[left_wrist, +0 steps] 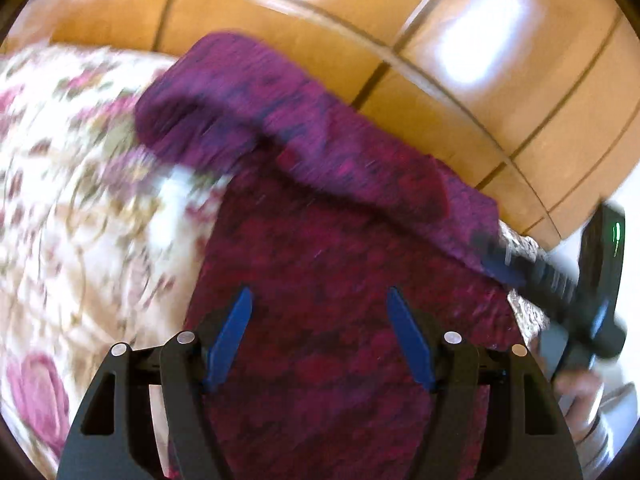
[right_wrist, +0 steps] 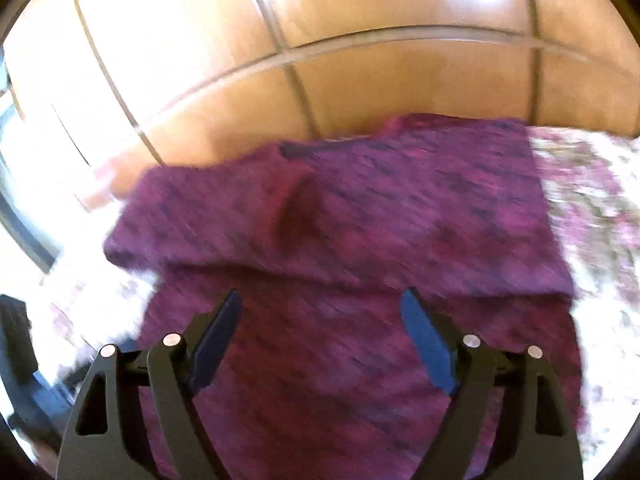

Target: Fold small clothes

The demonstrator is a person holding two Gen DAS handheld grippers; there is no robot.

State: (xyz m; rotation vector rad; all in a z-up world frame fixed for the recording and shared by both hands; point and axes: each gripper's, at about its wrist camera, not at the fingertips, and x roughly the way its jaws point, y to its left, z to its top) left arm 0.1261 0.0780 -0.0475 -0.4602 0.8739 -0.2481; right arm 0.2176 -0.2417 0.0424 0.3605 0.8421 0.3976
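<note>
Wood panelling (right_wrist: 360, 92) fills the background in both views, glossy and orange-brown, most likely a headboard or wardrobe standing behind the bed. Next in size comes the floral bedspread (left_wrist: 80, 208), cream with pink roses, which serves as the flat working surface; it shows again at the right edge of the right wrist view. On it lies the purple knitted top (right_wrist: 360, 220), the 1 garment in play, spread near the panelling with its far part already turned back over the body, so that a doubled band crosses the cloth and a dark V of neckline shows in the middle. That fold looks like a first pass, made to shorten the piece before the sides come in, though this is only my reading. The left gripper (left_wrist: 320, 300) hangs just above the lower part of the top, its 2 blue fingers (left_wrist: 230, 336) spread apart with nothing between them. The right gripper (right_wrist: 320, 304) is likewise spread wide and holding nothing, poised over the same lower cloth. Both views are heavily smeared, so fine detail of hems and sleeves cannot be made out. In the left wrist view the other tool's black body shows at the far right beside the garment's edge.
</note>
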